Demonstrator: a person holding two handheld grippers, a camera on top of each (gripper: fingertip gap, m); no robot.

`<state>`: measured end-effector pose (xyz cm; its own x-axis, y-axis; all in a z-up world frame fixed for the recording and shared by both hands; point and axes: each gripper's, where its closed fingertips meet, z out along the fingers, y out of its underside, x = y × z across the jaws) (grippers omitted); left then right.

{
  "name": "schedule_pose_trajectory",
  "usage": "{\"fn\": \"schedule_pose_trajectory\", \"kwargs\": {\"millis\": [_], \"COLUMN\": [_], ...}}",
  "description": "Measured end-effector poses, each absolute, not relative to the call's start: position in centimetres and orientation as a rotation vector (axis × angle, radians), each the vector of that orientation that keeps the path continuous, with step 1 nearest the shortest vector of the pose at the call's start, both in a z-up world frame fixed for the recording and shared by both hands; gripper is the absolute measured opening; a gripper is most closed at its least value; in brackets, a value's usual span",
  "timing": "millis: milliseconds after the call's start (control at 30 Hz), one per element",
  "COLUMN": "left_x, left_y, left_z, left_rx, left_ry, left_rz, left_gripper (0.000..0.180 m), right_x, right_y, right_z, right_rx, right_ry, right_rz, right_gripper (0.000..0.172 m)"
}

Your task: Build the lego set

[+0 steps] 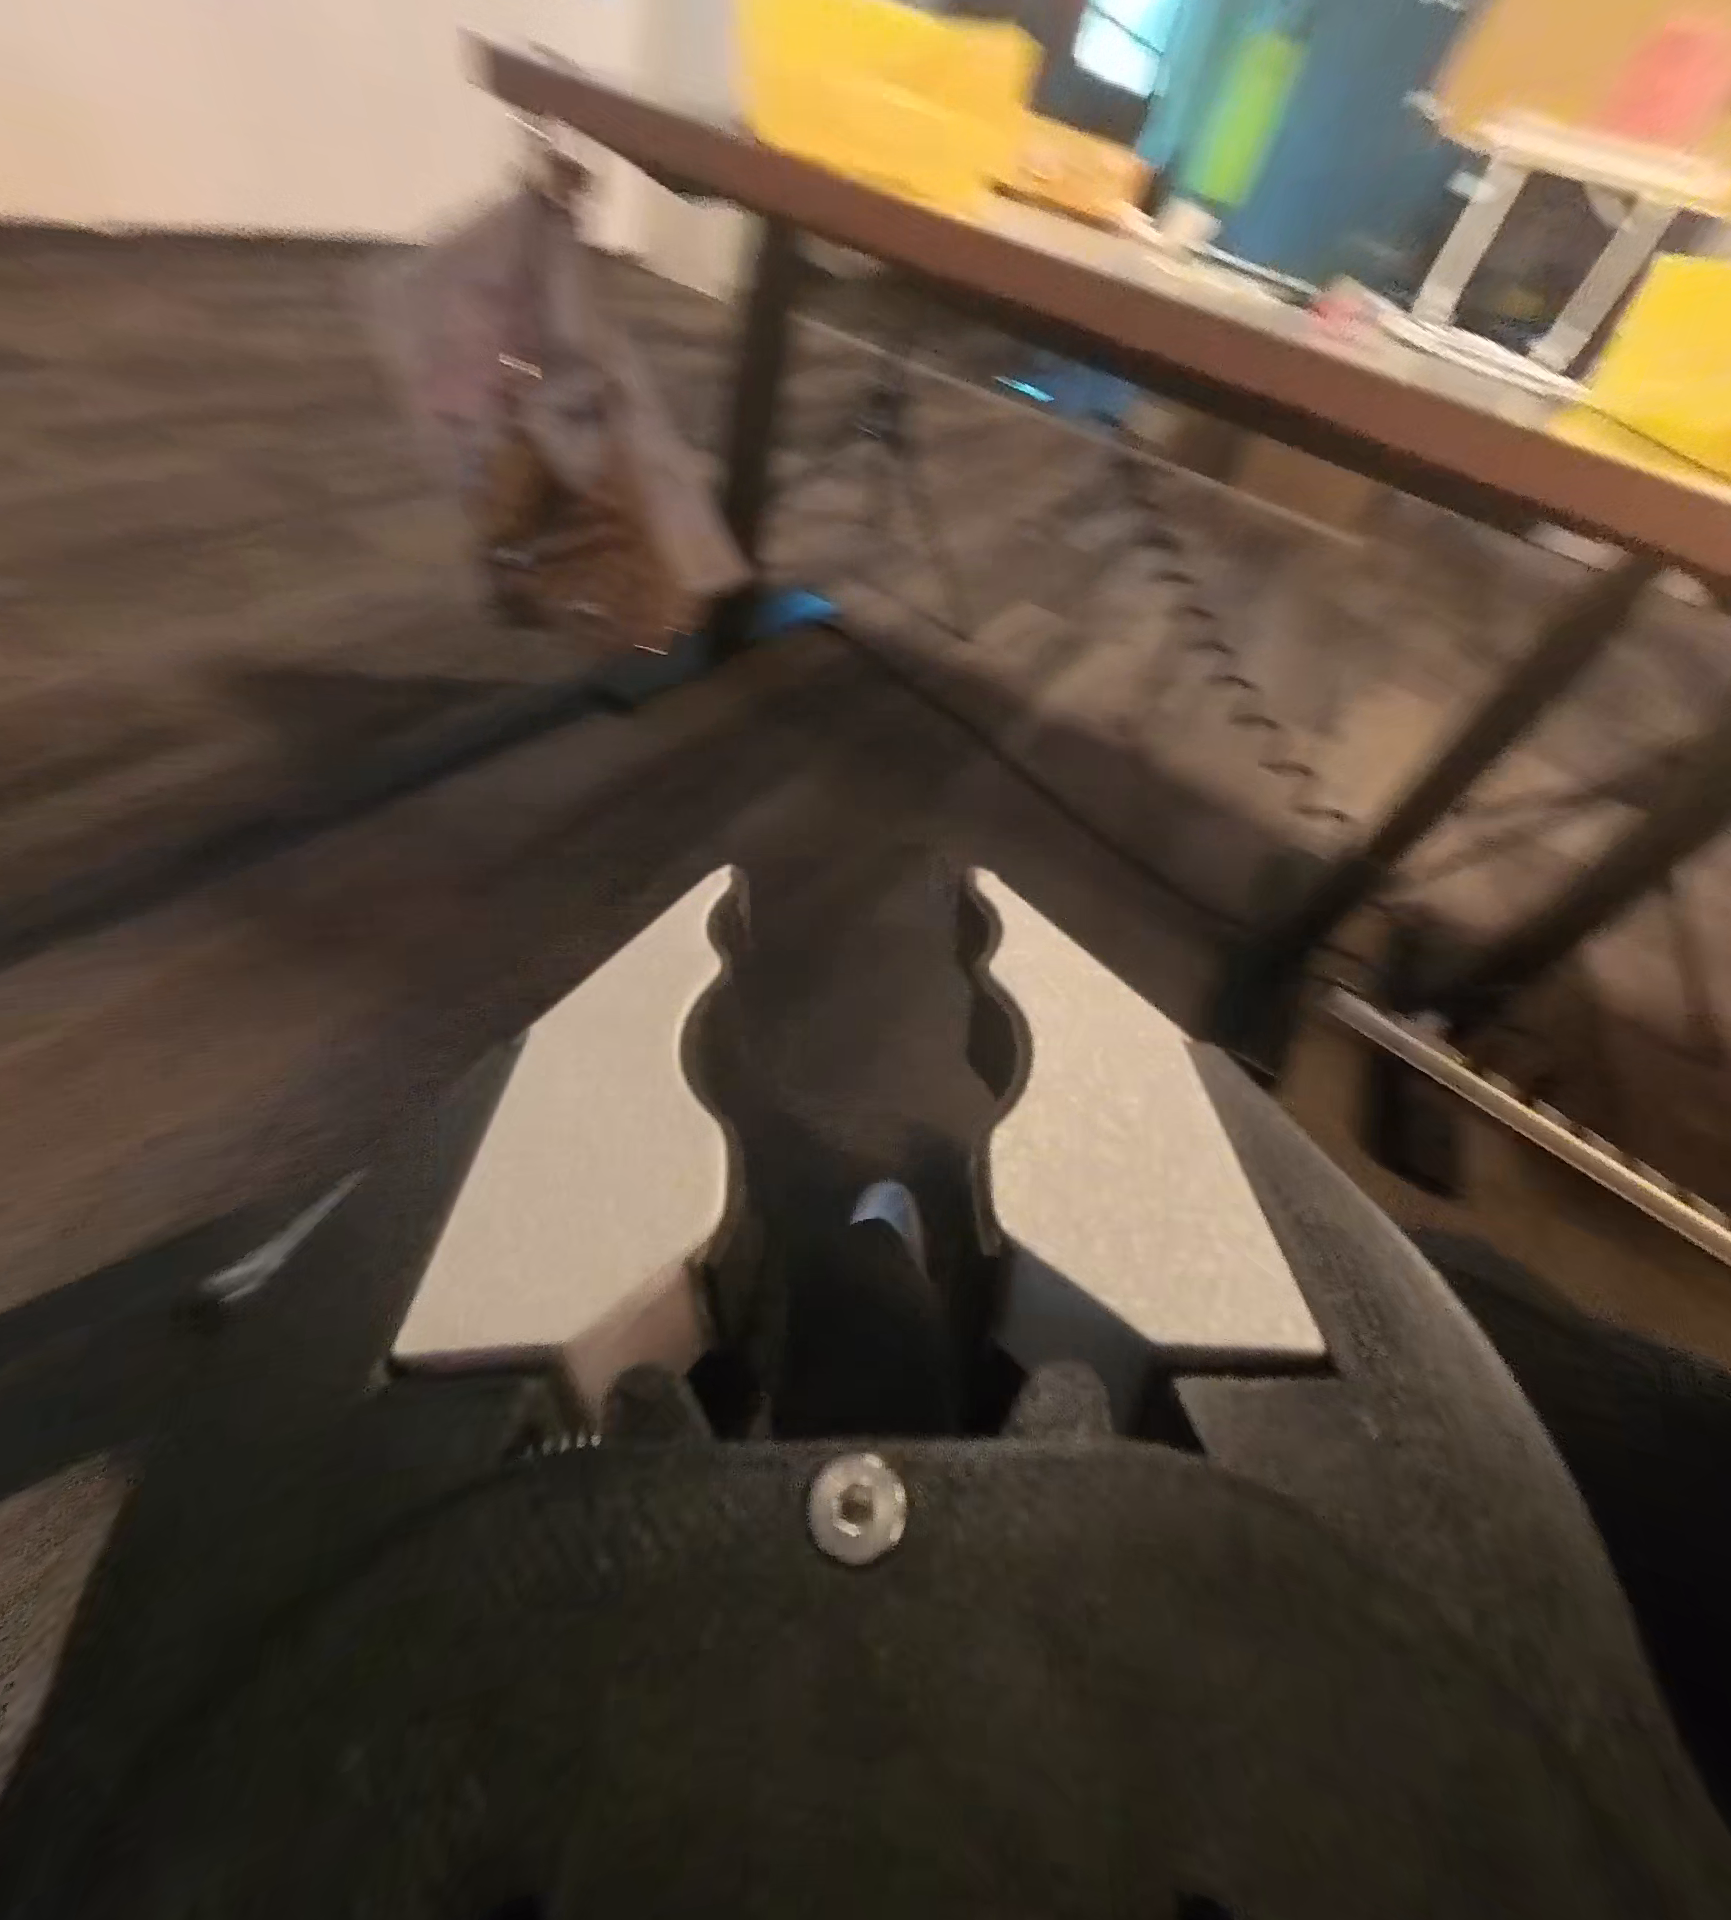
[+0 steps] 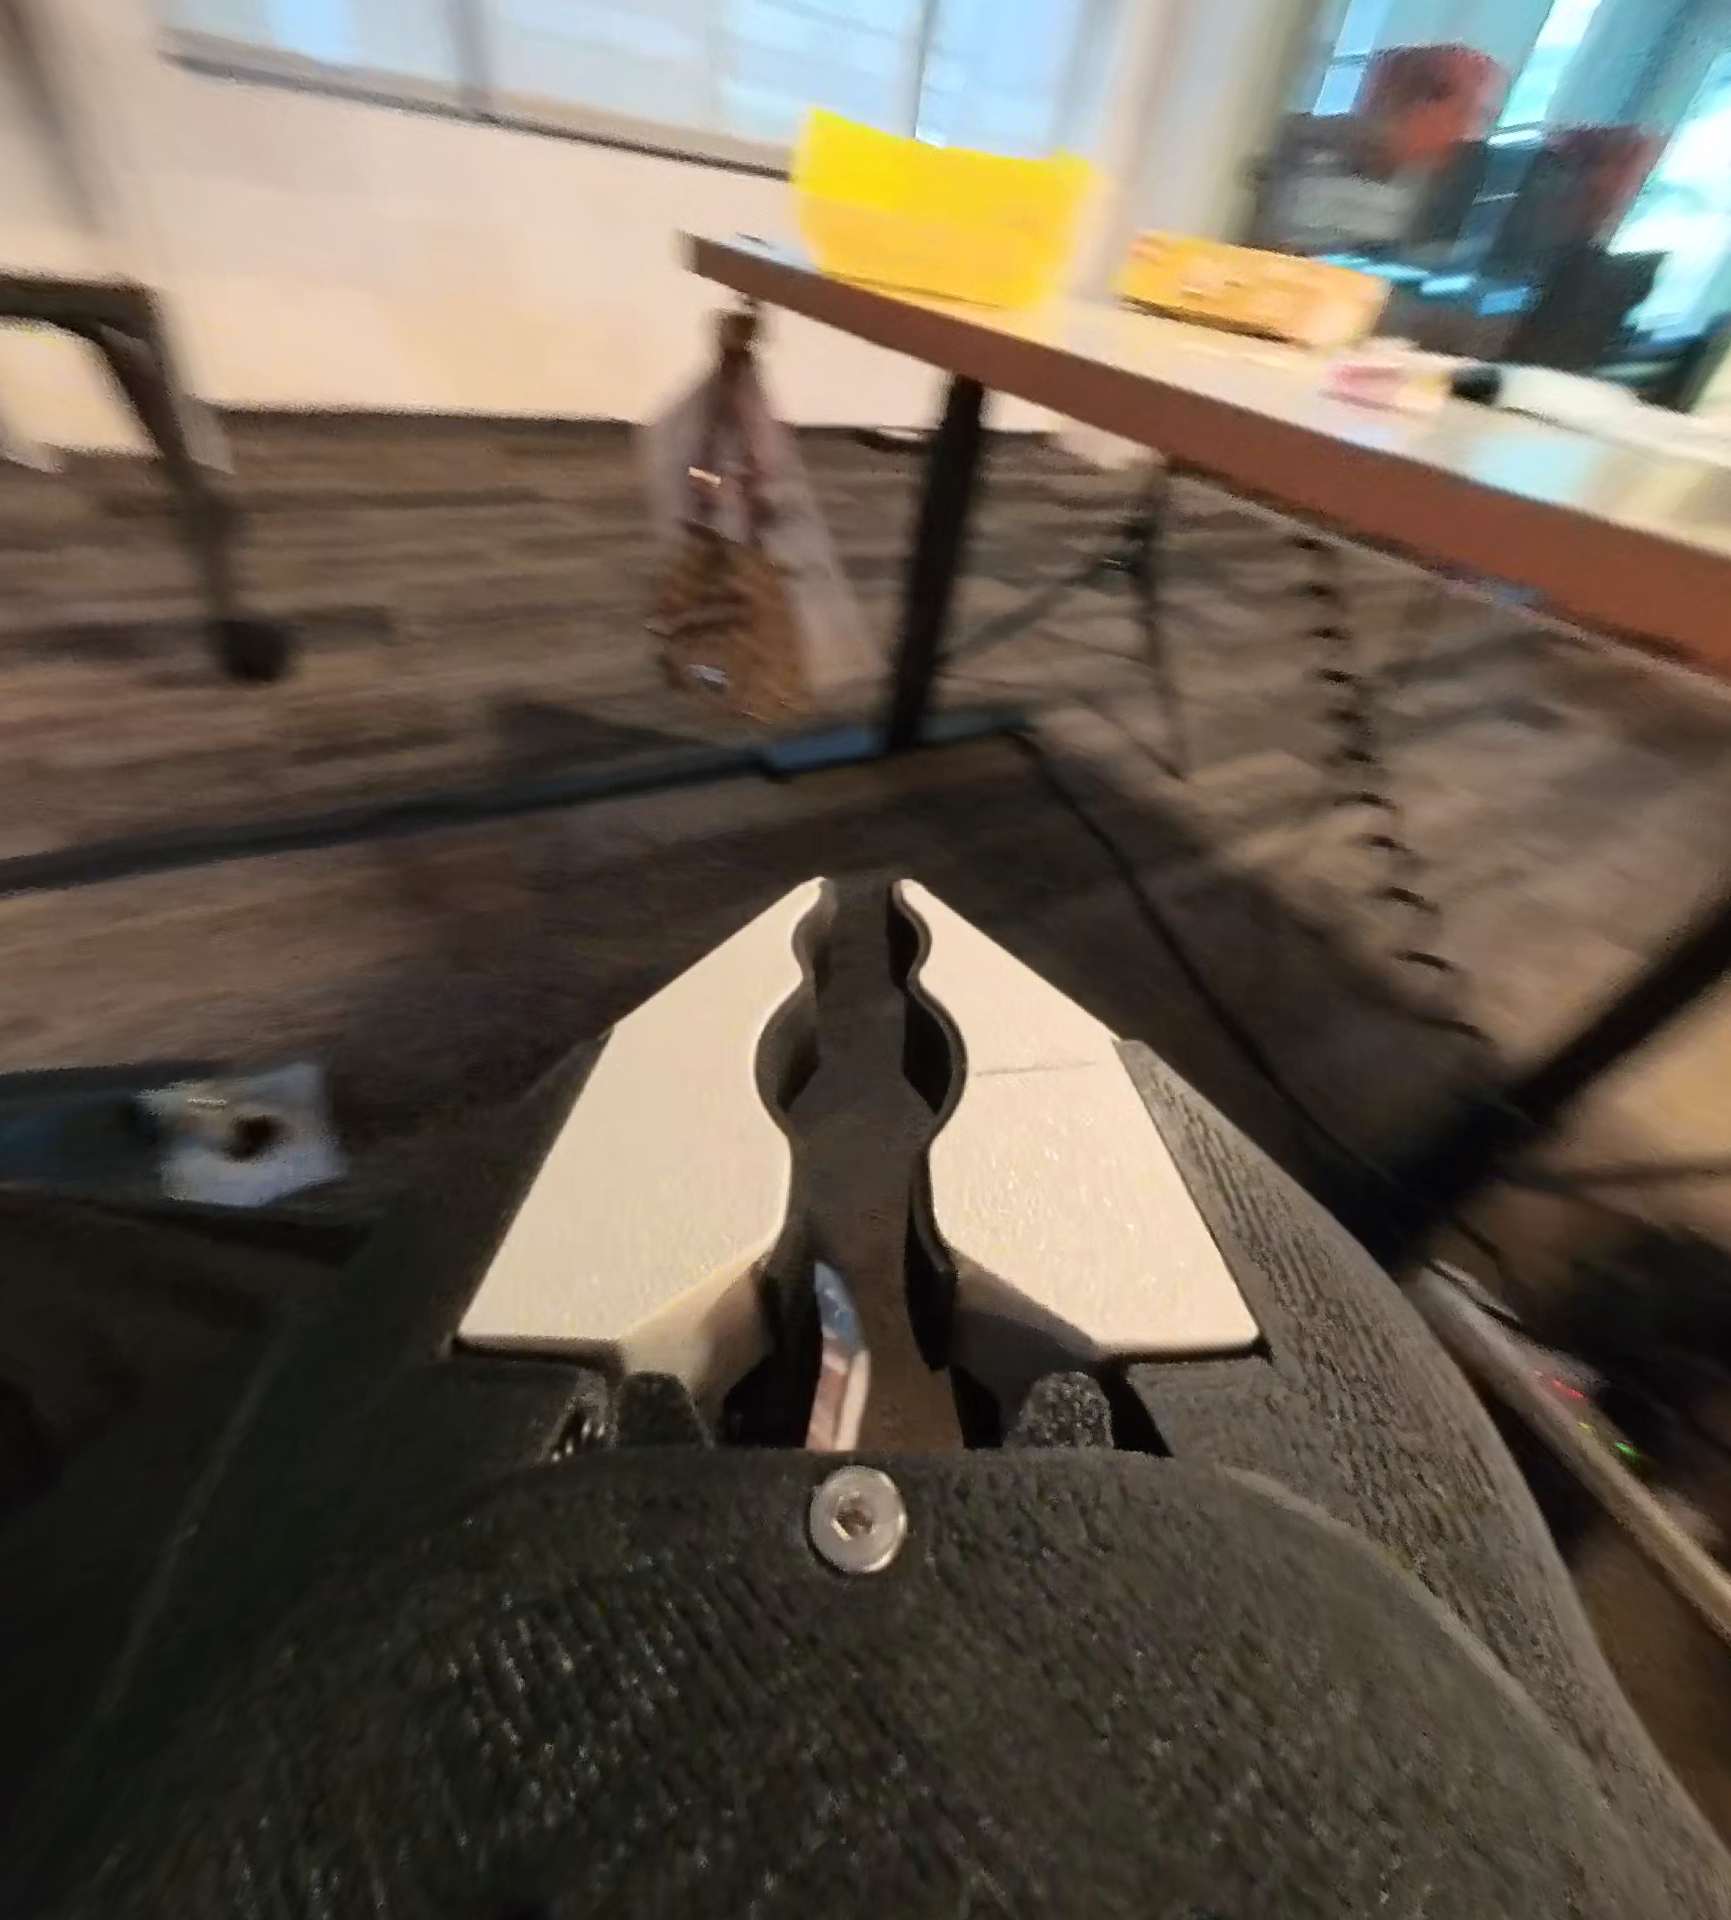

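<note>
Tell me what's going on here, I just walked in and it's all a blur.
Two hand-held grippers hang low over a dark wood-look floor, and neither holds anything. The left gripper has its jaws apart with only floor showing between them. The right gripper has its jaws nearly together, a narrow slit left. Ahead stands a table on black legs, with yellow bins on top. A bag hangs at its corner.

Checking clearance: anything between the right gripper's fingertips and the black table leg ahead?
Right wrist view: only bare wood-look floor between the right gripper and the black table leg; a dark floor strip runs beside its foot.
</note>
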<state>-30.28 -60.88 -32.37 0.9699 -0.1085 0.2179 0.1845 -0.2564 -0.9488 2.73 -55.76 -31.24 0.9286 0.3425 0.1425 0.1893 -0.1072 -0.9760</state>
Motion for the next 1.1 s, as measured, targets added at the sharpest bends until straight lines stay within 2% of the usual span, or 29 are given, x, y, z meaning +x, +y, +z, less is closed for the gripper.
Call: {"fn": "schedule_pose_trajectory", "kwargs": {"millis": [133,367,700,967,1100], "left_x": [-25.2,-18.7,-14.0,-16.3,-19.1], "left_y": [-56.9,-51.8,-51.9,-51.3,-49.7], "left_z": [-34.7,-32.8,-32.6,-32.9,-33.5], "left_rx": [-1.812,-1.778,-1.763,-1.778,-1.784], "left_ry": [0.085,0.072,0.296,0.250,0.125], "left_rz": [-0.378,-0.683,-0.568,-0.517,-0.453], "left_gripper": [0.030,0.022,0.001,0.000,0.000], "right_x": [8.8,16.2,18.7,17.2,14.2], "right_y": [-56.7,-59.4,-61.9,-60.6,-54.5], "right_z": [-32.9,-34.0,-34.8,-34.0,-31.1], "right_rx": [-1.749,-1.771,-1.785,-1.759,-1.637], "right_ry": [-0.261,-0.168,-0.109,-0.175,-0.153], "right_rz": [0.014,-0.186,-0.211,-0.196,-0.044], "right_gripper": [0.004,0.000,0.000,0.000,0.000]}}
